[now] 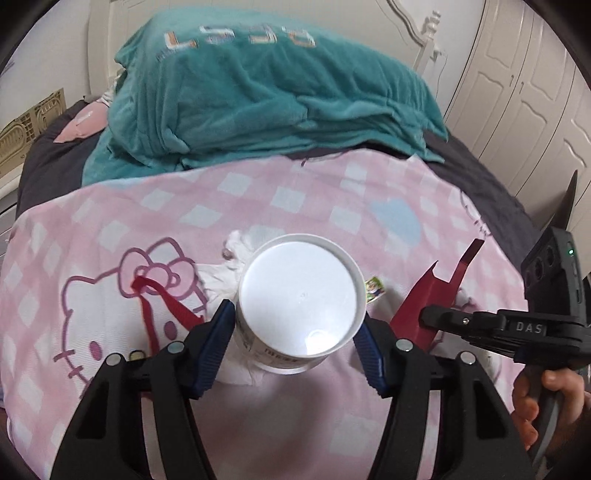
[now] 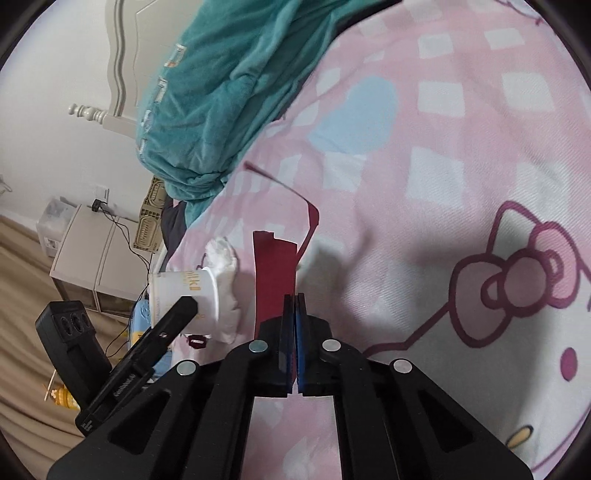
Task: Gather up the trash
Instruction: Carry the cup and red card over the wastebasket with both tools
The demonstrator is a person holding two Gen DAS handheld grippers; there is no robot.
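A white paper cup (image 1: 299, 302) stands on the pink checked quilt (image 1: 258, 192) with its round white end toward the left wrist camera. My left gripper (image 1: 291, 336) is shut on it, one blue pad on each side. Crumpled white tissue (image 1: 229, 266) lies right behind the cup. A dark red scrap of wrapper (image 2: 275, 273) stands up from the quilt, and my right gripper (image 2: 294, 325) is shut on its lower edge, pads together. In the left wrist view that scrap (image 1: 424, 295) sits right of the cup. A second red strip (image 1: 162, 299) lies left of the cup.
A small printed sticker (image 1: 373, 290) lies just right of the cup. A teal blanket (image 1: 258, 92) is heaped at the head of the bed, beneath a white headboard (image 1: 424, 26). Wardrobe doors (image 1: 517, 92) stand to the right. A bedside cabinet (image 2: 96, 254) with cables stands on the floor.
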